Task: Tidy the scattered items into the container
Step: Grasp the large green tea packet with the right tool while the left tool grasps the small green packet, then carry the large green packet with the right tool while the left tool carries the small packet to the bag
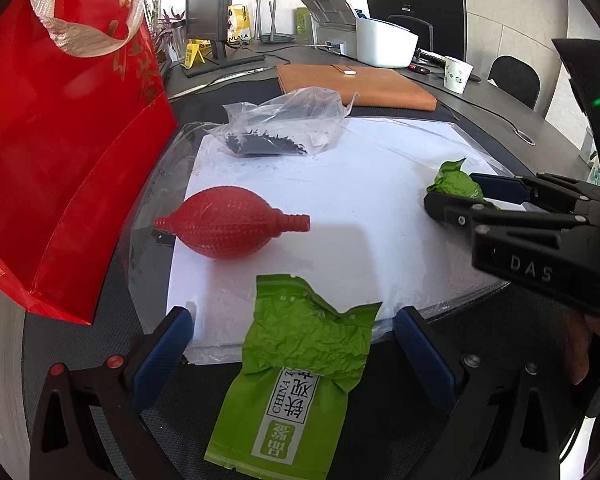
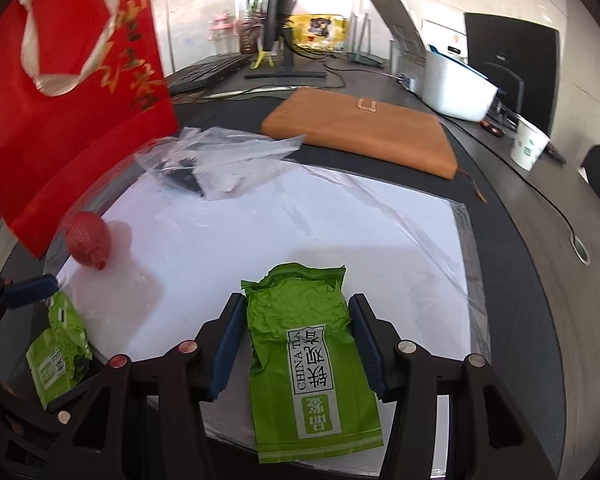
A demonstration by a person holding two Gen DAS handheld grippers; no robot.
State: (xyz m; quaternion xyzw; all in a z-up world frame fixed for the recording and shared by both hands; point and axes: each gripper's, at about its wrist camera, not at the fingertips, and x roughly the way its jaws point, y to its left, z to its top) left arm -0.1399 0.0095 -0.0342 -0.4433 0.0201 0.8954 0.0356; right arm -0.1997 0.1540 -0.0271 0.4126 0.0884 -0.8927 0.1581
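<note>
The right gripper [image 2: 296,344] closes its blue pads against a crumpled green tea packet [image 2: 312,364] lying on the white sheet [image 2: 260,232]. The left gripper [image 1: 294,344] stands wide open around a second green tea packet [image 1: 296,372], not touching it, with the red gift bag [image 1: 60,152] upright beside a red rubber bulb [image 1: 228,226].

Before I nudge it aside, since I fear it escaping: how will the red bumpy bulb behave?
The red bulb will probably roll, since it lies on its rounded side. Its dimpled rubbery-looking skin suggests it is squashy and grippy, likely light.
</note>
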